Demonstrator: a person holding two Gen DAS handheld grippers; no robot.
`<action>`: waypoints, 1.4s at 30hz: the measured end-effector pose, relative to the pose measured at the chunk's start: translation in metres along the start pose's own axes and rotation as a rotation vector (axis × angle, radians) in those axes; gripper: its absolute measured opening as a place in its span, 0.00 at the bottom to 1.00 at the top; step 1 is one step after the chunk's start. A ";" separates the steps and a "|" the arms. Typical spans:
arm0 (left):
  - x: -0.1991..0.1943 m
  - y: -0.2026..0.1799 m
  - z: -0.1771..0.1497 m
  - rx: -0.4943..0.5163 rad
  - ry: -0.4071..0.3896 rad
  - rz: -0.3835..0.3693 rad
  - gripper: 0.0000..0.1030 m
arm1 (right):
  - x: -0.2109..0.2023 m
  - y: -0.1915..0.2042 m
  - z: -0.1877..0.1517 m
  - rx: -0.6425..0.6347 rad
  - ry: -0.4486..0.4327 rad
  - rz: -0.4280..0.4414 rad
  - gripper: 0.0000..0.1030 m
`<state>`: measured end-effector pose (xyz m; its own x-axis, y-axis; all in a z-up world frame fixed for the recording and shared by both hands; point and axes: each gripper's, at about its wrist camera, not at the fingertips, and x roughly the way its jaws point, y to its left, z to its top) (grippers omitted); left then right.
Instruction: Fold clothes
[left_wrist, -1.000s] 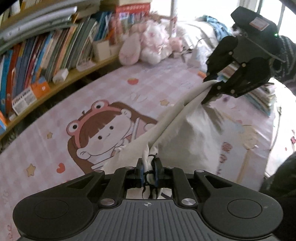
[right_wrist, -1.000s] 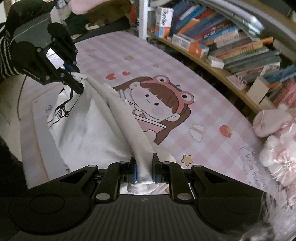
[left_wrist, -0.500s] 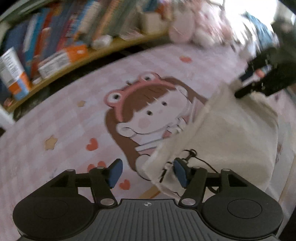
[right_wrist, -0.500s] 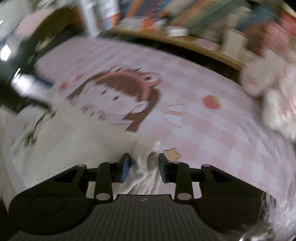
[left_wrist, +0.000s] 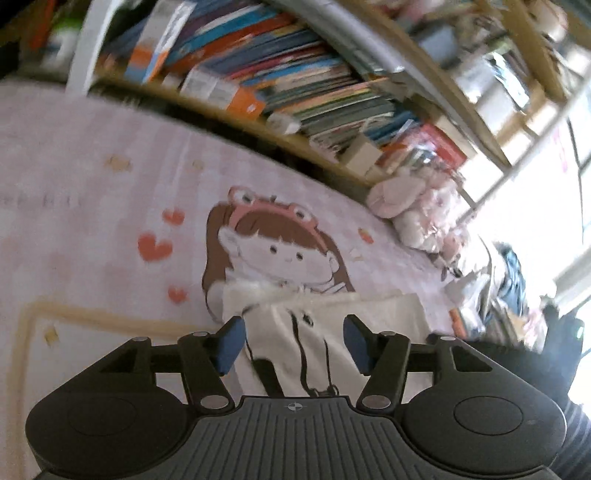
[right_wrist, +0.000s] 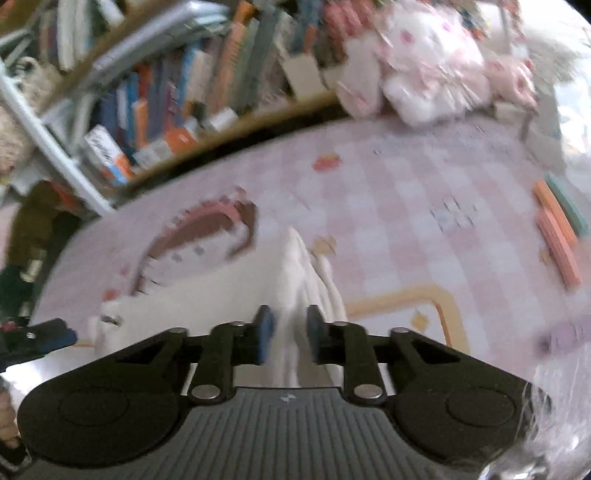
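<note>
The left gripper's (left_wrist: 293, 343) jaws are standing spread after just closing a little, pinching nothing; the white shirt (left_wrist: 325, 354) is lying between and below them, clear of both pads. The right gripper's (right_wrist: 287, 334) jaws, having just been closing, are pinching a bunched ridge of the shirt (right_wrist: 295, 280).

With only one side being held, the risk is that pulling on the right is dragging the freed half out of line, rumpling the fold. The thick bunch may also be slipping from the right jaws.

The shirt is lying on the pink blanket (left_wrist: 92, 177), just below its cartoon girl (left_wrist: 273, 251). Beyond the girl, bookshelves (left_wrist: 295, 85) are running.
</note>
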<state>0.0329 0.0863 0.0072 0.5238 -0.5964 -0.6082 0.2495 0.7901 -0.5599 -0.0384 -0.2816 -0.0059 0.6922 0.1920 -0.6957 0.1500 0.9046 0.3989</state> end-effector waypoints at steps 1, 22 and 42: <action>0.003 0.001 -0.002 0.000 0.007 0.004 0.55 | 0.002 -0.004 -0.003 0.026 -0.003 0.000 0.12; 0.017 0.040 -0.002 -0.208 0.004 0.076 0.00 | 0.015 -0.016 -0.015 0.116 -0.017 -0.003 0.07; 0.010 -0.032 -0.012 0.081 -0.016 0.075 0.10 | 0.016 -0.004 -0.017 0.017 -0.017 -0.036 0.08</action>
<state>0.0202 0.0534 0.0118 0.5562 -0.5332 -0.6374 0.2734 0.8418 -0.4655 -0.0394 -0.2758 -0.0289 0.6980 0.1528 -0.6996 0.1869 0.9042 0.3840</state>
